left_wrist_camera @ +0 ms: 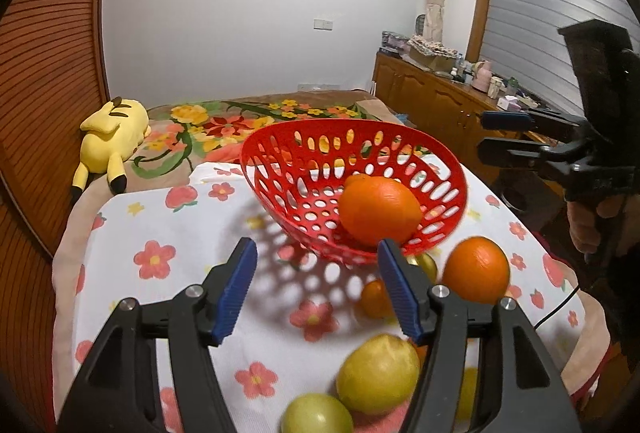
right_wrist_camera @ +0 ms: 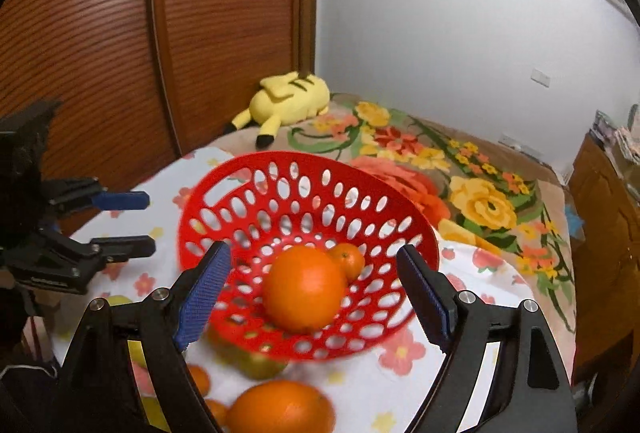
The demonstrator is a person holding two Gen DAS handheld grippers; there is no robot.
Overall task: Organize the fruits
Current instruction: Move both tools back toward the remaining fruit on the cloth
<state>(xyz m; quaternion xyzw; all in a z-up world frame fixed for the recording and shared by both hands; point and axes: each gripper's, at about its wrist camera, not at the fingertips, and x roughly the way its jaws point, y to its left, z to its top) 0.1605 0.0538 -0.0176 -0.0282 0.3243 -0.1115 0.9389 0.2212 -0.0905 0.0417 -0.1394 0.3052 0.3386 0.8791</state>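
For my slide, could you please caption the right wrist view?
Open right gripper above red perforated basket holding a large orange and a small one.

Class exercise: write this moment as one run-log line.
left gripper open, empty | right gripper open, empty | large orange in red basket

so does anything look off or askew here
The red basket is tipped, its near rim low on the cloth and far rim raised, with a large orange inside. Other fruit, like another orange, lies loose outside it.
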